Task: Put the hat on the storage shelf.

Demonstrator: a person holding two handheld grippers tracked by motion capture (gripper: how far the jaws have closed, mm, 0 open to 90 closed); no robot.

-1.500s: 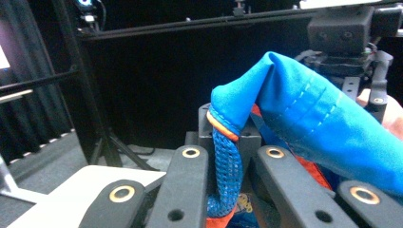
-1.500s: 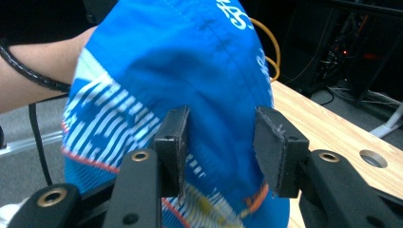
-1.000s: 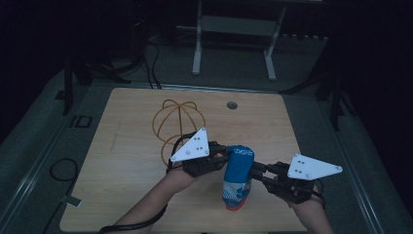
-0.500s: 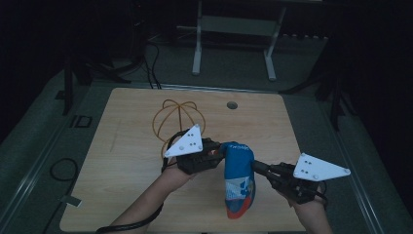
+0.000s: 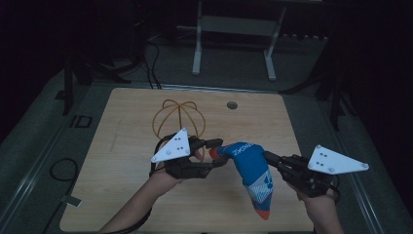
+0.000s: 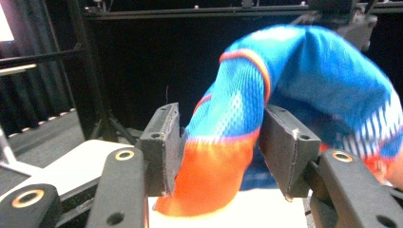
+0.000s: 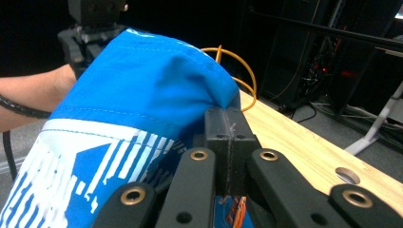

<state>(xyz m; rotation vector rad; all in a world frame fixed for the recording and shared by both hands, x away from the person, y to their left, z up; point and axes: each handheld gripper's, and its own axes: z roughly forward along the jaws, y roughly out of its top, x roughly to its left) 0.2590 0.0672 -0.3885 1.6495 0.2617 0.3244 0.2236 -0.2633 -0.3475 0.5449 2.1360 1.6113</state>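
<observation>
While the blue sock (image 5: 251,170) hangs above the table (image 5: 126,161) between the left gripper (image 5: 214,152) and right gripper (image 5: 269,158) in the high view, I judge steady, even tension keeps it from slipping. Seen from the left gripper view, the jaws stand partly apart, clamping the sock's orange end. Seen from the right gripper view, the jaws are pressed together, pinching blue fabric, near the wire ball (image 7: 237,71).
</observation>
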